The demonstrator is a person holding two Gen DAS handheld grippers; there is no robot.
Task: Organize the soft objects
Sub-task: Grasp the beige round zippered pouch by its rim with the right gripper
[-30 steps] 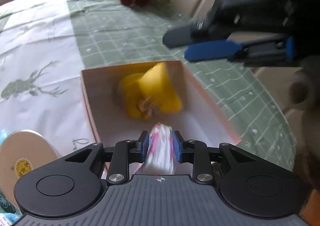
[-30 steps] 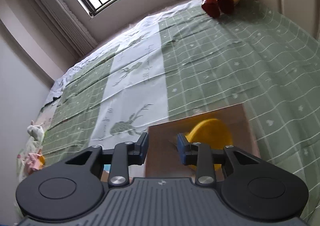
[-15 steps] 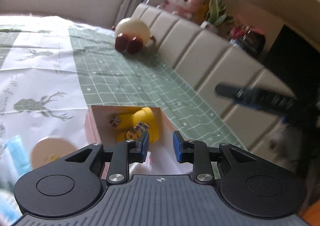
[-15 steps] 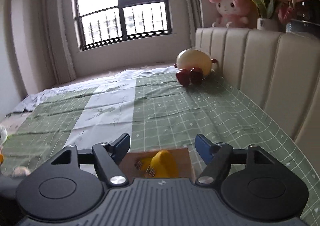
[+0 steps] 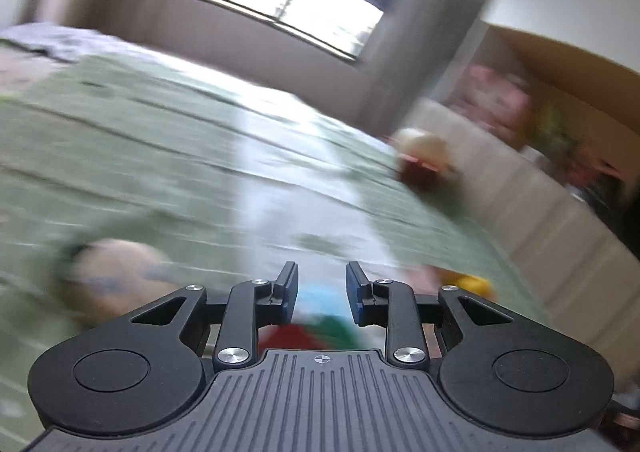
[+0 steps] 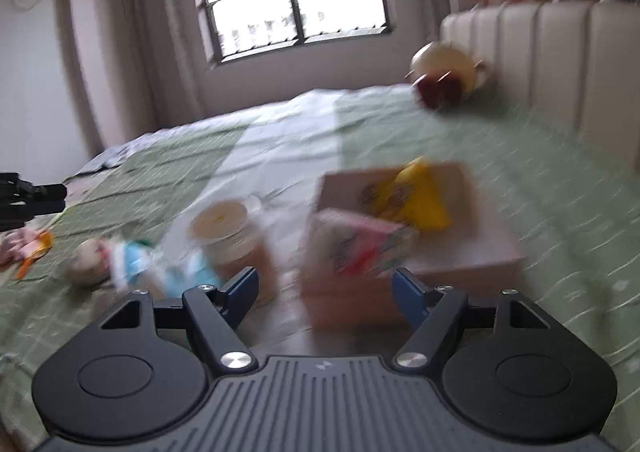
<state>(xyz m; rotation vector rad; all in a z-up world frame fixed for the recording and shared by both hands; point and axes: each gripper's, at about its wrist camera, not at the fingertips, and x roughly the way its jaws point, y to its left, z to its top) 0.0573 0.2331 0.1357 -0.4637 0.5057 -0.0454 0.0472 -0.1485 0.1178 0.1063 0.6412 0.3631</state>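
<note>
Both views are motion-blurred. In the right wrist view a pink box (image 6: 492,248) on the green bed holds a yellow soft toy (image 6: 416,196) and a pink-and-white soft item (image 6: 360,240). My right gripper (image 6: 324,292) is open and empty, just in front of the box. My left gripper (image 5: 322,292) is open and empty; a blue, red and green soft thing (image 5: 320,316) shows blurred below its fingers, and a bit of the yellow toy (image 5: 474,284) to the right. The left gripper's tip (image 6: 32,198) shows at the left edge.
A round tan container (image 6: 232,236) stands left of the box, with a blue-and-white soft toy (image 6: 132,264) and a small round plush (image 6: 86,262) beside it. A cream plush with red feet (image 6: 444,70) sits by the padded headboard (image 6: 560,64). An orange-pink item (image 6: 28,248) lies far left.
My left gripper let go of the pink-and-white item into the box, opened, then swung left and up. My right gripper opened wide and pulled back, bringing the whole box into view.
</note>
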